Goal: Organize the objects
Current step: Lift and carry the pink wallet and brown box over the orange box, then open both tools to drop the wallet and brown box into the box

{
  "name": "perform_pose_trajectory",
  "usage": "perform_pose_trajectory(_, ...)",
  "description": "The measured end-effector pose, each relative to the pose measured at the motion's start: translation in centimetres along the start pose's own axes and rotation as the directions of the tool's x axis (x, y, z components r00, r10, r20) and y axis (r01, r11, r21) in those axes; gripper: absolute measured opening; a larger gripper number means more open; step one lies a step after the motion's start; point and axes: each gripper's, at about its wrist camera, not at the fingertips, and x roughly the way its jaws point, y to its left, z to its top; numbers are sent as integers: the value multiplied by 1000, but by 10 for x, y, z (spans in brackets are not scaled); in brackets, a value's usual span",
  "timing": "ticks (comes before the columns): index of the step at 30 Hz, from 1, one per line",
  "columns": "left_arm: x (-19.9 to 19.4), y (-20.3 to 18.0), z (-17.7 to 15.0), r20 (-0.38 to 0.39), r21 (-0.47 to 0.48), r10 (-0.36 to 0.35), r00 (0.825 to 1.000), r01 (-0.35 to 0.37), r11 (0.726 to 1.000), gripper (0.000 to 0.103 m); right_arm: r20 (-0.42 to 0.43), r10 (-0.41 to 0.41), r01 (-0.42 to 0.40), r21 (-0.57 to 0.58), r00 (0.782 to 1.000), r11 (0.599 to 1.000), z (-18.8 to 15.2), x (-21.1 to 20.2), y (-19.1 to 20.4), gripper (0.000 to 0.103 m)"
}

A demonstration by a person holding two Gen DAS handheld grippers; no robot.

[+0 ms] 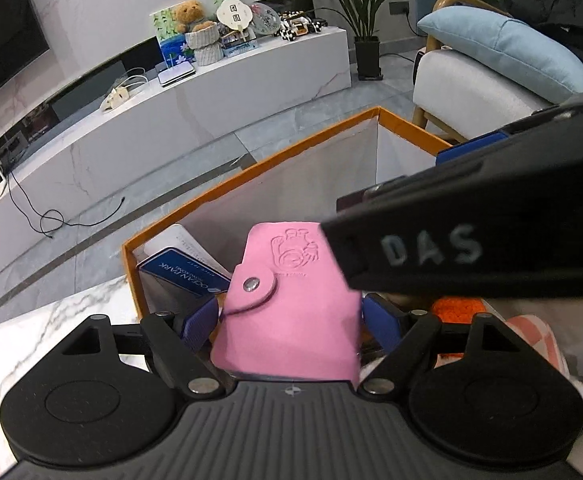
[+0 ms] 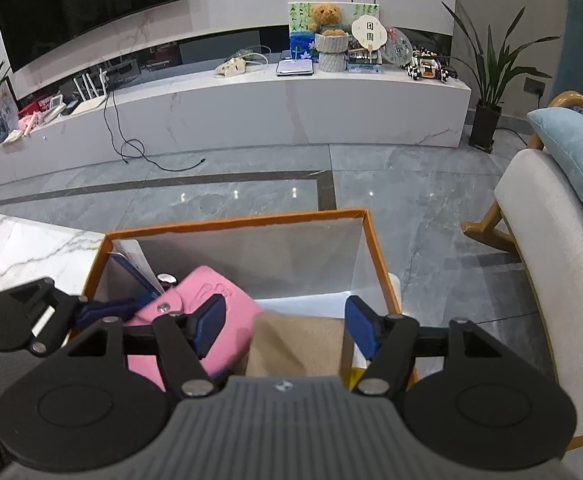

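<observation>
My left gripper (image 1: 289, 314) clamps the pink wallet (image 1: 287, 304) over the orange-rimmed box (image 1: 195, 200). My right gripper (image 2: 285, 330) stands open above a tan item (image 2: 297, 346). Letting go crookedly, the wallet could catch on the blue booklet (image 1: 183, 274) behind it.

Even, soft indoor light, ceiling lamps glinting off the grey floor tiles (image 2: 235, 196), heavy fisheye bending at the edges, corners darkened.
</observation>
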Motion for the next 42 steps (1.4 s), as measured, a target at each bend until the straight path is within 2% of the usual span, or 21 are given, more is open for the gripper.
perform_pose_trajectory(8,-23,8,2,52,-39,-14,999,16,999,95,36,12,-13,26,999,1000,2,-14,-6,69)
perform_pose_trajectory(13,-37,13,0,77,-99,-23,997,31,995,95,49,14,-14,9,999,1000,1,-25,-4,72)
perform_pose_trajectory(20,-54,17,0,102,-125,-28,994,41,991,96,63,8,-6,-21,998,1000,-3,-41,-3,72)
perform_pose_trajectory(25,-68,27,-8,127,-213,-70,989,96,972,96,79,6,-4,-29,997,1000,-6,-56,-3,73)
perform_pose_trajectory(28,-78,29,-13,144,-248,-53,988,88,965,96,89,6,-2,-41,996,999,-10,-66,-3,75)
perform_pose_trajectory(34,-101,20,-22,176,-241,-2,984,45,970,97,106,0,4,-37,994,999,-23,-86,-7,78)
perform_pose_trajectory(42,-124,8,-48,203,-315,39,978,28,949,100,145,21,-16,-36,989,999,-52,-128,-14,81)
